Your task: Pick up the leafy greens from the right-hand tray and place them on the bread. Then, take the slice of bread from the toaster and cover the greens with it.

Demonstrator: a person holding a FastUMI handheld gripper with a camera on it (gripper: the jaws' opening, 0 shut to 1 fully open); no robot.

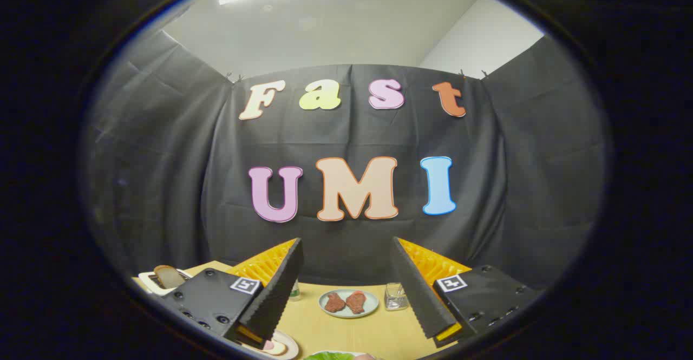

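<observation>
My gripper (346, 246) is open, its fingers spread wide with nothing between them, held high above a wooden table (373, 333). A white toaster (151, 281) stands beyond the left finger, with a brown bread slice (168, 276) sticking up out of its slot. A bit of the leafy greens (331, 355) peeks in right below me, between the finger bases. Under the left finger lies part of a round plate (281, 345); what lies on it is mostly hidden.
Ahead between the fingers sits a pale plate (373, 307) with two reddish meat pieces (346, 302). A clear glass (396, 296) stands just right of it, and a small bottle (294, 291) just left. Black cloth closes off the back.
</observation>
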